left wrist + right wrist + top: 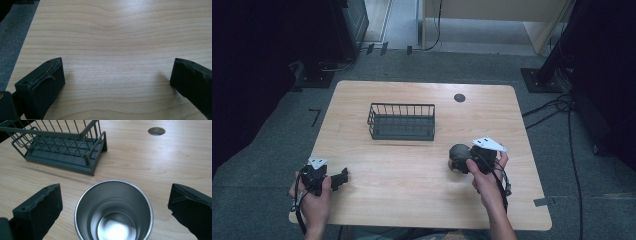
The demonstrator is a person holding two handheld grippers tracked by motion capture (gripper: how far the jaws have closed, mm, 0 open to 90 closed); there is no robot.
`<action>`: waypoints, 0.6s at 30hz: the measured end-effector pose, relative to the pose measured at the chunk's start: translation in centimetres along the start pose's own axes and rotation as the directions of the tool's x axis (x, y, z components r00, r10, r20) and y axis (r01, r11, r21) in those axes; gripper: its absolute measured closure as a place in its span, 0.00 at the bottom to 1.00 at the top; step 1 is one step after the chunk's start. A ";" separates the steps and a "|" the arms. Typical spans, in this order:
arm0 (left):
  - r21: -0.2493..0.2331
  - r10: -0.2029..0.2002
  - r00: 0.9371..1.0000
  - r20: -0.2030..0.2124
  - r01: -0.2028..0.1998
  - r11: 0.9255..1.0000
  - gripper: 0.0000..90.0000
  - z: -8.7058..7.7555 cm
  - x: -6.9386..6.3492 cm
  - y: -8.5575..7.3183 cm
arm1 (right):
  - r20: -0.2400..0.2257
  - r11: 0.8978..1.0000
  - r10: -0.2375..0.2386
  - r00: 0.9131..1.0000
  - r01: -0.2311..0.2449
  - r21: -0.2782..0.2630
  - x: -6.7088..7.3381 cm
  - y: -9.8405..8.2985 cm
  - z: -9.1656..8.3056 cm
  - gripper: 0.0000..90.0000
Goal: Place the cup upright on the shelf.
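High view: the right gripper (464, 161) sits at a metal cup (458, 158) on the table (412, 170), near and right of the wire basket (402, 121); jaw spacing is probably wide but unclear here. The left gripper (343, 177) rests at the near-left corner.

Left gripper view: jaws spread apart over bare wood.

Right gripper view: jaws stand wide, flanking the upright cup (113, 210) without contact; its hollow interior shows.

place: lab or studio | signs — black curtains (247, 75), floor cables (547, 107), stand base (539, 80), carpet (257, 145)
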State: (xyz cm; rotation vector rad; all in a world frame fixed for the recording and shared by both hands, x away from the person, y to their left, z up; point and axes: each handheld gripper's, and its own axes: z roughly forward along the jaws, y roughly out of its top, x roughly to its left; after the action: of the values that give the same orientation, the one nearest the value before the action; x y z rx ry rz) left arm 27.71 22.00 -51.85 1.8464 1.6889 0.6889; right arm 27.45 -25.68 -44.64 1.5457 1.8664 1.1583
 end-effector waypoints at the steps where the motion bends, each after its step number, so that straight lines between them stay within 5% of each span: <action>1: 0.000 0.000 1.000 0.000 0.000 1.000 0.00 0.0 0.0 0.0 | -0.002 1.000 0.001 1.000 -0.001 0.008 0.1 -0.3 0.4 0.00; 18: 0.000 0.000 1.000 0.000 0.000 1.000 0.00 0.0 0.0 0.0 | 0.019 0.997 0.006 1.000 -0.007 0.079 0.3 -2.7 3.1 0.00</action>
State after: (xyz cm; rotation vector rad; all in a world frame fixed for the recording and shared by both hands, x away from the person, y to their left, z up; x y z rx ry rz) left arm 27.72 22.00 -51.85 1.8468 1.6888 0.6890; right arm 28.21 -24.46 -48.51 1.6005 1.9170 1.0814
